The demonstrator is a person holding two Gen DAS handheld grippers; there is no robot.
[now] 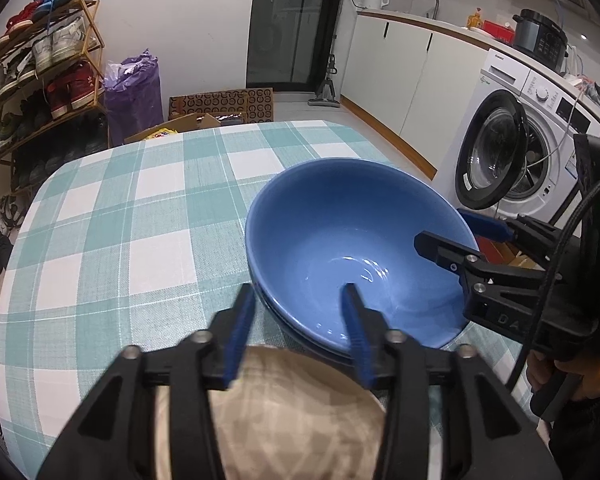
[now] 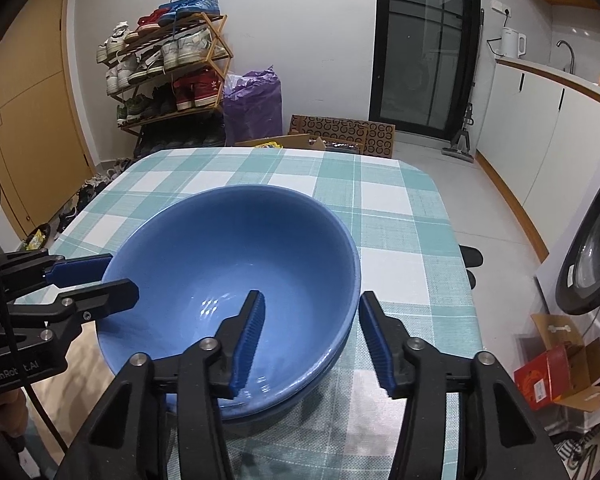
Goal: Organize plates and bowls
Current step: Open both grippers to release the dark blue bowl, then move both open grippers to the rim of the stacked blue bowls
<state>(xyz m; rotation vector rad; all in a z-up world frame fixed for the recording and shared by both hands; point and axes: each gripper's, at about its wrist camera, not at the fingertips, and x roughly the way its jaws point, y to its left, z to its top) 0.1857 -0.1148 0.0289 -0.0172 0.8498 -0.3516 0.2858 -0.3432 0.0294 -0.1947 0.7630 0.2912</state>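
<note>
A blue bowl (image 1: 340,220) (image 2: 228,248) sits nested in a second blue bowl (image 1: 300,336) (image 2: 284,404) on the checked tablecloth (image 1: 140,220). My left gripper (image 1: 298,300) (image 2: 120,276) is open and straddles the top bowl's rim on one side, one finger inside and one outside. On the opposite side my right gripper (image 2: 312,298) (image 1: 448,228) is open too, straddling the rim the same way. Neither pair of pads presses the rim. A beige speckled plate (image 1: 268,420) lies under the left gripper, touching the bowls.
A washing machine (image 1: 512,152) with its door ajar stands to the right of the table. Beyond the table's far edge are a shoe rack (image 2: 168,68), a purple bag (image 2: 252,104) and cardboard boxes (image 2: 340,132). An orange carton (image 2: 552,364) lies on the floor.
</note>
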